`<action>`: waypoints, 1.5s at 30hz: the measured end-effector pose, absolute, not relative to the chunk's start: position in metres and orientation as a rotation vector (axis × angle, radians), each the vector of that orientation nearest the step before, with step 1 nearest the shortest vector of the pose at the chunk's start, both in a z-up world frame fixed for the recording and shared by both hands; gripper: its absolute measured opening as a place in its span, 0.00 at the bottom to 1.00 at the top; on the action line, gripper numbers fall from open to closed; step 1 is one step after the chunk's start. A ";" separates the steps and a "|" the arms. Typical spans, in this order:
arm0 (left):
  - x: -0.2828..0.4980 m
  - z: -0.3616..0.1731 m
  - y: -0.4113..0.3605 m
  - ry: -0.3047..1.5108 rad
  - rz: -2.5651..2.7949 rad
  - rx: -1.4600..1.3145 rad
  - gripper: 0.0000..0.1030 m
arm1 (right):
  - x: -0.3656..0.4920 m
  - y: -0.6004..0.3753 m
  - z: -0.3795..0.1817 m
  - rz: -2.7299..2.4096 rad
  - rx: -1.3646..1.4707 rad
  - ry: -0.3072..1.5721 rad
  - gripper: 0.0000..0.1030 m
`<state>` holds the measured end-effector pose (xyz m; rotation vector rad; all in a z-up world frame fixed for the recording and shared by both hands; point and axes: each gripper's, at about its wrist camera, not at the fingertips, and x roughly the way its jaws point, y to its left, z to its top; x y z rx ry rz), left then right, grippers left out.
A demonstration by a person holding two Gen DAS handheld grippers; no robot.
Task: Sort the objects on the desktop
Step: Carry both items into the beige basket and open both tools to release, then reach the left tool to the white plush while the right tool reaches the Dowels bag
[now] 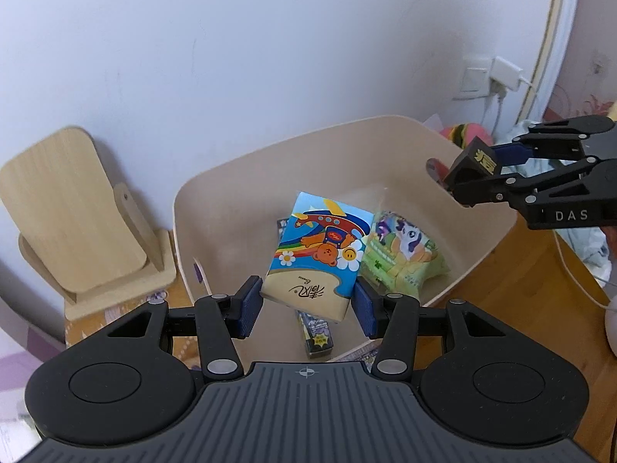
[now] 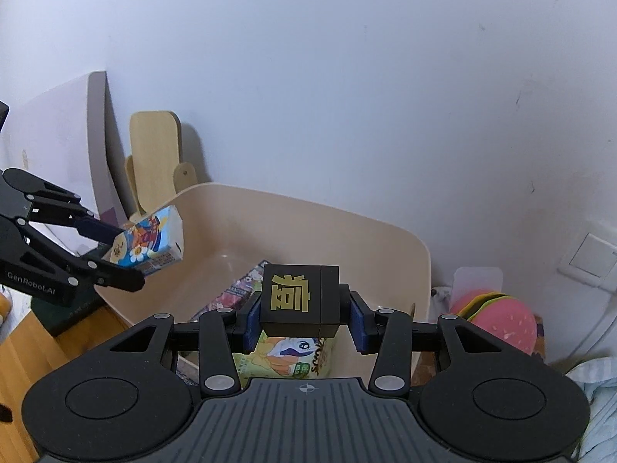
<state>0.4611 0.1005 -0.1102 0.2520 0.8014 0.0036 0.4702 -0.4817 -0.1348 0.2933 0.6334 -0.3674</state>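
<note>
Where snack bag (image 1: 401,254) lies: beige bin (image 1: 239,177)

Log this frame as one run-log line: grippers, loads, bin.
left gripper: shut on tissue pack | right gripper: shut on black cube | both over beige bin | bin: pony snack bag
</note>
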 end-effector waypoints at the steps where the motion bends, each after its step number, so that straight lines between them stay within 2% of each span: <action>1: 0.463 -0.113 0.101 0.809 0.009 0.242 0.50 | 0.472 -0.482 -0.137 -0.372 0.293 0.635 0.41; 11: 0.486 -0.145 0.104 0.937 0.110 0.191 0.50 | 0.491 -0.482 -0.170 -0.401 0.323 0.733 0.41; 20: 0.492 -0.153 0.106 0.947 0.178 0.182 0.46 | 0.502 -0.485 -0.191 -0.430 0.374 0.820 0.40; 21: 0.494 -0.153 0.105 0.949 0.180 0.181 0.46 | 0.503 -0.485 -0.191 -0.425 0.378 0.824 0.41; 22: 0.494 -0.153 0.104 0.952 0.182 0.177 0.46 | 0.504 -0.484 -0.191 -0.434 0.385 0.821 0.49; 23: 0.494 -0.154 0.103 0.957 0.183 0.172 0.47 | 0.505 -0.483 -0.191 -0.438 0.383 0.822 0.52; 24: 0.493 -0.153 0.102 0.959 0.188 0.167 0.48 | 0.505 -0.483 -0.190 -0.441 0.387 0.816 0.58; 28: 0.489 -0.146 0.103 0.947 0.209 0.135 0.64 | 0.503 -0.483 -0.186 -0.461 0.416 0.791 0.73; 32: 0.482 -0.139 0.098 0.936 0.226 0.135 0.66 | 0.494 -0.483 -0.175 -0.477 0.440 0.749 0.78; 34: 0.475 -0.135 0.096 0.921 0.235 0.129 0.66 | 0.488 -0.481 -0.167 -0.483 0.463 0.716 0.87; 40: 0.442 -0.112 0.085 0.852 0.249 0.109 0.67 | 0.460 -0.464 -0.142 -0.491 0.510 0.609 0.98; 45: 0.409 -0.104 0.077 0.839 0.259 0.115 0.70 | 0.433 -0.438 -0.137 -0.483 0.496 0.605 1.00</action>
